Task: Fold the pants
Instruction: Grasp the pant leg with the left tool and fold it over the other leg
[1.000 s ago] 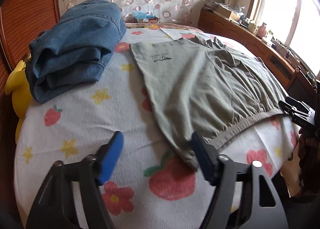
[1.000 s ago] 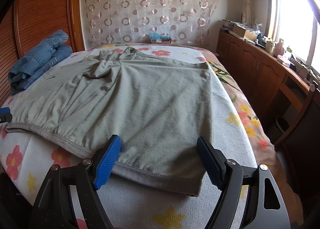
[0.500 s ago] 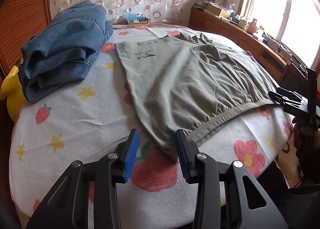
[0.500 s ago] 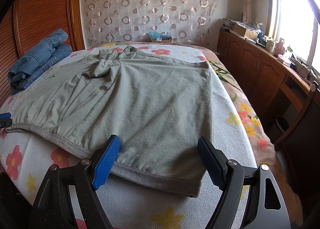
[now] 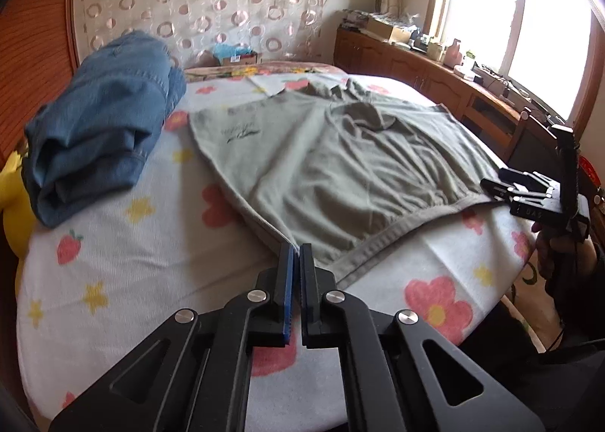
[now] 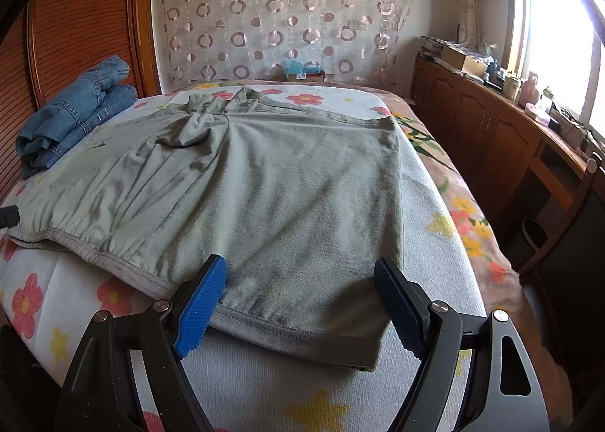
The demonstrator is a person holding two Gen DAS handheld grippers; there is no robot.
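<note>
Grey-green pants [image 5: 340, 163] lie spread flat on the bed, waistband toward me; they also show in the right wrist view [image 6: 264, 182]. My left gripper [image 5: 296, 247] is shut at the waistband's left corner, its blue pads pressed together on the corner's edge. My right gripper [image 6: 300, 273] is open, its blue pads on either side of the waistband's right end, low over the cloth. The right gripper also shows in the left wrist view [image 5: 529, 190] at the far right of the waistband.
Folded blue jeans [image 5: 102, 122] lie at the bed's left by the wooden headboard [image 6: 83, 27]. The flowered bedsheet [image 5: 124, 254] covers the bed. A wooden cabinet [image 6: 484, 122] with clutter runs along the right under the window. A yellow toy [image 5: 11, 197] sits at the left.
My left gripper has closed from wide open to shut and moved onto the waistband's left corner. My right gripper has stayed open and edged slightly forward over the waistband.
</note>
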